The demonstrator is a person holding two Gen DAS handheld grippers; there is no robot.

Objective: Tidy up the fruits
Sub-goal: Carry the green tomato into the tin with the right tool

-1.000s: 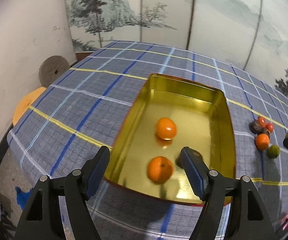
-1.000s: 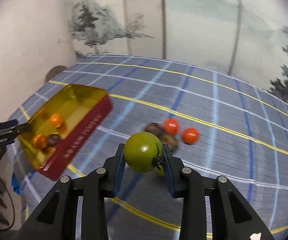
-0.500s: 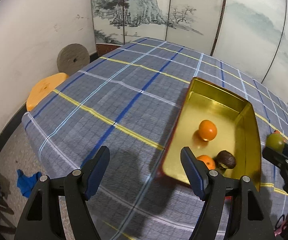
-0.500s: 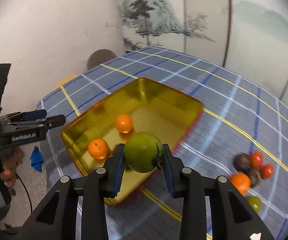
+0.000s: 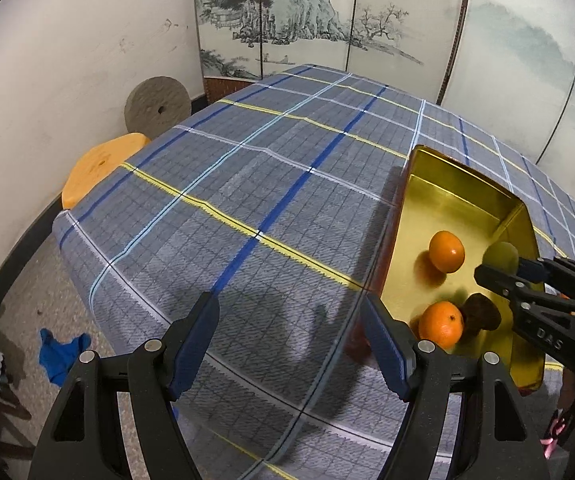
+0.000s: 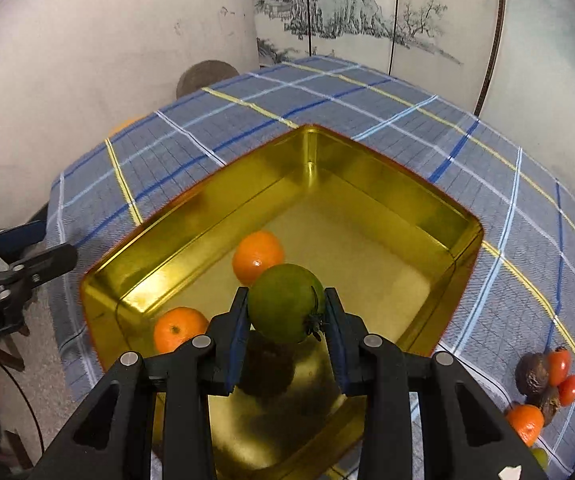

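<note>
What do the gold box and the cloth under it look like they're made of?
Gold box: likely thin metal, a tin, with a polished gold inside that mirrors the oranges and a red outside edge. Cloth: woven fabric, matte, with a plaid weave, draping over the table edge.

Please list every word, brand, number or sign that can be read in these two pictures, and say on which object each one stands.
"DAS": white letters on the black body of the right gripper, in the left wrist view.
White lettering on the body of the left gripper, at the left edge of the right wrist view: cut off and too blurred to read.
Gold tin, fruits, tablecloth, painted screen: no readable text.
</note>
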